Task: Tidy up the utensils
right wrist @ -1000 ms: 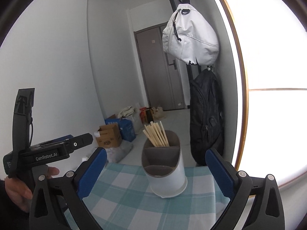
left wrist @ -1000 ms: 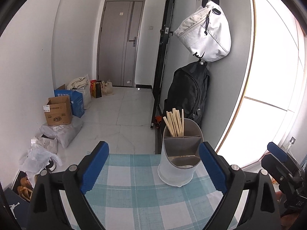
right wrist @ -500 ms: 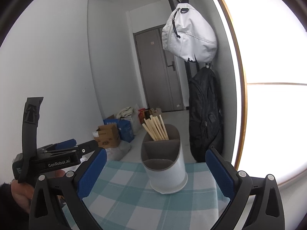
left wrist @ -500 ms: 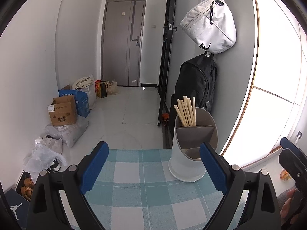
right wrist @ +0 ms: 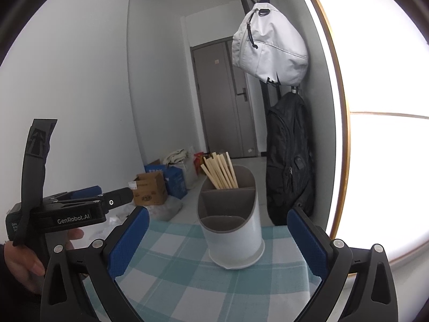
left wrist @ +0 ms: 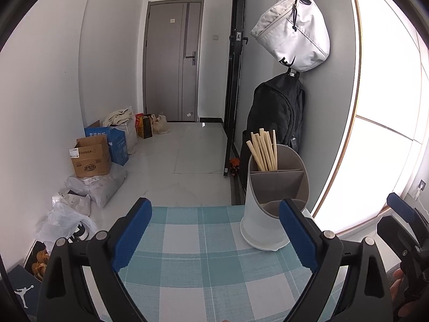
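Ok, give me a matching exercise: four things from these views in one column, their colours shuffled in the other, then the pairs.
Things:
1. chopsticks
2. hanging sling bag
3. backpack
4. tablecloth

Colours:
A. black
B. teal and white check
C. pale wood
D. off-white

Pairs: 1-C, 2-D, 3-A, 4-B

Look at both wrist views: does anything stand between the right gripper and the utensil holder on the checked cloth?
Nothing visible does. Only bare checked cloth lies between the open right gripper and the utensil holder. The left gripper is off to the side.
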